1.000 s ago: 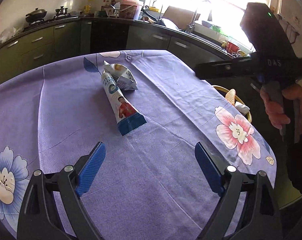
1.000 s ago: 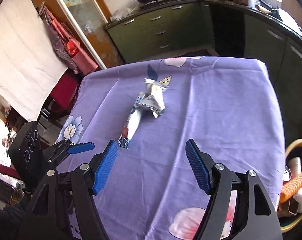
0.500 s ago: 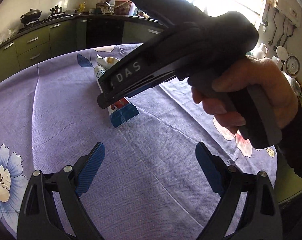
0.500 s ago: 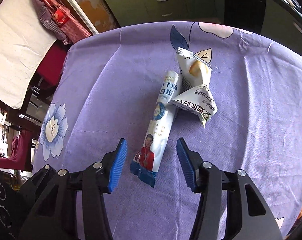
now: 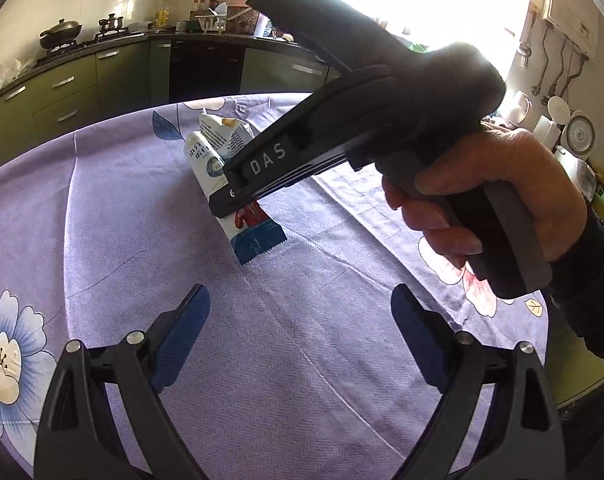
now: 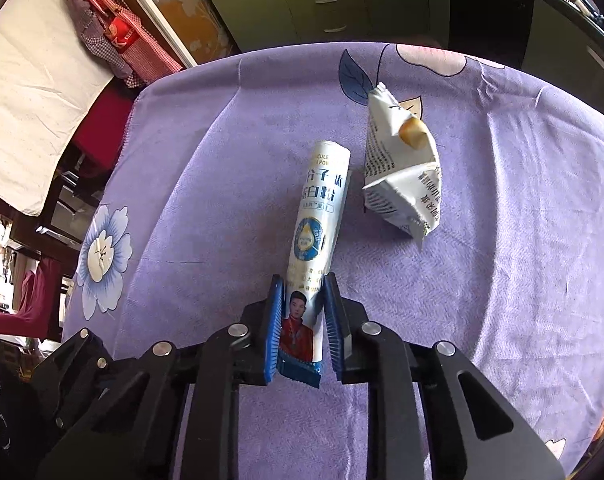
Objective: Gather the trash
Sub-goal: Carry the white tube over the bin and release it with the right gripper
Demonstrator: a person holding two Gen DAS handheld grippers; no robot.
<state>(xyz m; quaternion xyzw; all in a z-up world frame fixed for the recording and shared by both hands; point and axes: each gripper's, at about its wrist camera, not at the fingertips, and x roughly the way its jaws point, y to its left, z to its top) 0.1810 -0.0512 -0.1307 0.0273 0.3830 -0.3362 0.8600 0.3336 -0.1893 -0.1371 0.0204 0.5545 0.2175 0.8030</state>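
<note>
The cloth (image 6: 189, 184) is purple with blue and pink flowers. The tube (image 6: 320, 216) is white and blue, with a red-shirted person printed on it. The bag (image 6: 406, 184) is white with dark writing.

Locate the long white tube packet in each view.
Left wrist: tube packet left of centre, mid-height, partly hidden behind the right tool's body.
Right wrist: tube packet centre, near end between the closing right tool.
Shared landmark: crumpled bag beside its far end.

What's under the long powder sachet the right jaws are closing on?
Only the purple flowered tablecloth; the long sachet lies flat on it, apart from the crumpled white packet. The cloth directly beneath the sachet is covered, so anything there cannot be seen.
</note>
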